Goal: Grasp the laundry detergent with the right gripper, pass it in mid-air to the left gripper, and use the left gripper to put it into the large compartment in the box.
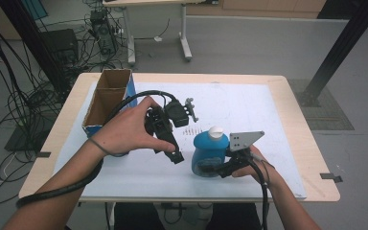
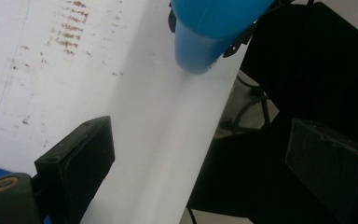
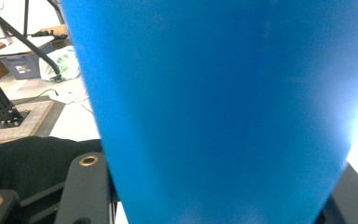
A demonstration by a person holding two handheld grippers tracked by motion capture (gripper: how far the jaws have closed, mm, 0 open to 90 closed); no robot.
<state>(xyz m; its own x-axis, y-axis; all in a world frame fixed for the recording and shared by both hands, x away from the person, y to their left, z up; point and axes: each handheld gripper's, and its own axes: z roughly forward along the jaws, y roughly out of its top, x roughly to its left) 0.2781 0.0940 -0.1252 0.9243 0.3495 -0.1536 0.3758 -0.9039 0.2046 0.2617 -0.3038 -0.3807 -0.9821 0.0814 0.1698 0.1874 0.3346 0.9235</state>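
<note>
Bottle (image 1: 210, 154), blue with white cap, is stood upright near the mat's (image 1: 278, 143) front edge and gripped low from 3 o'clock by the right gripper (image 1: 220, 168), jaws closed on its body, apparently for steadying. Left gripper (image 1: 173, 154) is held at the bottle's 9 o'clock, jaws spread wide and empty. Cardboard box (image 1: 108, 96) is left at 10 o'clock.

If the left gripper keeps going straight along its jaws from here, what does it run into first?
Probably the white table cover near the table's front edge: the left gripper, jaws open and empty, points down at it. The blue bottle held by the right gripper sits farther along, off to one side; depth is unclear.
</note>
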